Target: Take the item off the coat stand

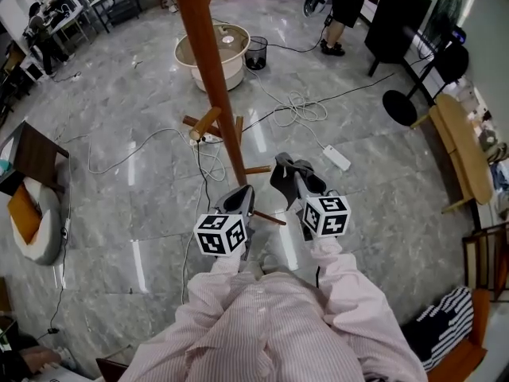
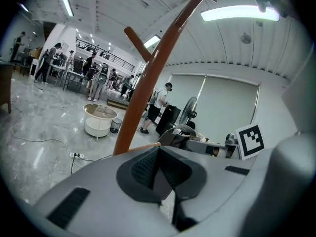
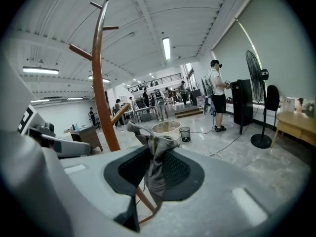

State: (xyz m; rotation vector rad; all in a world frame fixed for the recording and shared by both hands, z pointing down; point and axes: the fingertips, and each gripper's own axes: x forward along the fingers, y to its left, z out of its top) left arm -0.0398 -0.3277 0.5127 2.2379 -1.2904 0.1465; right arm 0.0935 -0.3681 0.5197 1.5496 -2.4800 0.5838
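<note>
The right gripper is squeezed tight on a grey cloth — the soft thing hangs down between its two dark pads, and a bit pokes out on top. The cloth is off the coat stand. It sits in the air just to the right of the brown pole, low down and not touching it.

The left gripper is pinched closed with nothing in it. It points up at the pole and its pegs.

The person's pink striped sleeves hold both grippers near each other, over a shiny grey floor. A round white table and a black bin stand behind the pole. White cables lie on the floor.
</note>
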